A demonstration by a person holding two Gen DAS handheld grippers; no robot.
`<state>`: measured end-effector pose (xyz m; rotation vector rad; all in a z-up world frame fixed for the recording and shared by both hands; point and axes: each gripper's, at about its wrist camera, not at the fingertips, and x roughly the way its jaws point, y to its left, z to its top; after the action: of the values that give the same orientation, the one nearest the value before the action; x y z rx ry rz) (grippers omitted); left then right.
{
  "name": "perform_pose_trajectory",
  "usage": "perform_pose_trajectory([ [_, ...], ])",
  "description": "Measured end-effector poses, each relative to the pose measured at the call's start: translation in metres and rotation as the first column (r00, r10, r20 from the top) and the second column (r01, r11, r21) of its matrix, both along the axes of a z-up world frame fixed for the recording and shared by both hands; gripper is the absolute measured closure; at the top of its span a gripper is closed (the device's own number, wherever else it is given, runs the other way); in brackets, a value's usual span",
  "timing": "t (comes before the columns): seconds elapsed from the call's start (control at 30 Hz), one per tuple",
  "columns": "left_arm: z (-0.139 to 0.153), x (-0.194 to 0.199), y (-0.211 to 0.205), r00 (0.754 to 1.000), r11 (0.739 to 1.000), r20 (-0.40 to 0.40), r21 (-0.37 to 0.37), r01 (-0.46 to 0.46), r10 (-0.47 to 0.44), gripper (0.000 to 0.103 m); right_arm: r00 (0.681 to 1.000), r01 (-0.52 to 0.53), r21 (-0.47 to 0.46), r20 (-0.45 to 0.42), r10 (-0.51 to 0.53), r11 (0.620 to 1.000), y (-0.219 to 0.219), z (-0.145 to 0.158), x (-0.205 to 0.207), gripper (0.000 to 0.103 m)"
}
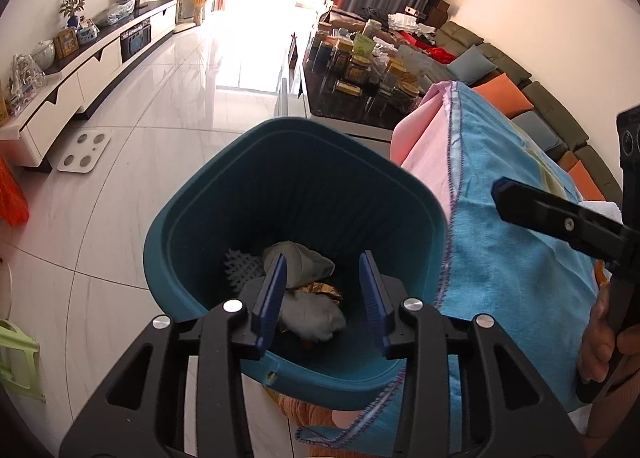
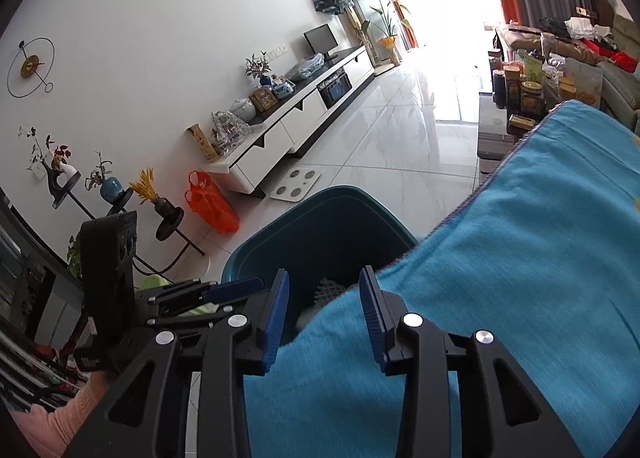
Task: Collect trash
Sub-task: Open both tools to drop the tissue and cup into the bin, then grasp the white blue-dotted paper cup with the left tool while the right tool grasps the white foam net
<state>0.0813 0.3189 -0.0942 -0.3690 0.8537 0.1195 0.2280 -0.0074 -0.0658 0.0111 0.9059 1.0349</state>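
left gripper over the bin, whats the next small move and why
Probably lift the left gripper back from the teal bin: its jaws stand open and empty, and crumpled paper trash already lies inside, so the drop looks done.

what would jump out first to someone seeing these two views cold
The teal bin fills the middle of the left wrist view, with crumpled trash at its bottom and the left gripper poised open above it, nothing between its fingers. Right beside the bin lies a bright blue towel, which dominates the right wrist view, where the right gripper hangs open over its edge.
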Motion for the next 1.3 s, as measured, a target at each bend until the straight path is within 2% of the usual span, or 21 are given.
perform_pose_trajectory([
  [0.23, 0.026, -0.012, -0.023, 0.995, 1.0, 0.1, 0.012, 0.023, -0.024, 0.053, 0.997, 0.013, 0.038, 0.072, -0.016, 0.999, -0.045, 0.018, -0.015, 0.064],
  [0.37, 0.042, -0.014, -0.054, 0.983, 0.996, 0.161, 0.021, 0.084, -0.086, 0.047, 0.993, 0.052, 0.056, 0.098, -0.058, 0.997, -0.082, 0.024, -0.023, 0.063],
  [0.57, 0.057, -0.009, -0.106, 0.956, 0.978, 0.206, 0.025, 0.208, -0.208, 0.046, 0.98, 0.153, 0.084, 0.114, -0.162, 0.985, -0.146, 0.029, -0.029, 0.062],
  [0.8, 0.062, 0.004, -0.184, 0.899, 0.925, 0.218, 0.054, 0.377, -0.379, 0.046, 0.943, 0.297, 0.094, 0.128, -0.307, 0.95, -0.216, 0.032, -0.037, 0.062],
  [1.0, 0.063, 0.024, -0.246, 0.842, 0.866, 0.205, 0.086, 0.492, -0.499, 0.046, 0.875, 0.451, 0.091, 0.153, -0.46, 0.888, -0.28, 0.033, -0.035, 0.06],
  [1.13, 0.062, 0.04, -0.283, 0.806, 0.827, 0.19, 0.104, 0.552, -0.561, 0.046, 0.831, 0.521, 0.084, 0.177, -0.528, 0.849, -0.305, 0.032, -0.028, 0.054],
  [1.27, 0.062, 0.053, -0.316, 0.773, 0.792, 0.174, 0.127, 0.597, -0.61, 0.046, 0.799, 0.564, 0.06, 0.213, -0.562, 0.824, -0.319, 0.03, -0.018, 0.053],
  [1.3, 0.062, 0.057, -0.324, 0.764, 0.783, 0.172, 0.128, 0.609, -0.622, 0.046, 0.793, 0.571, 0.051, 0.224, -0.566, 0.82, -0.321, 0.03, -0.013, 0.049],
])
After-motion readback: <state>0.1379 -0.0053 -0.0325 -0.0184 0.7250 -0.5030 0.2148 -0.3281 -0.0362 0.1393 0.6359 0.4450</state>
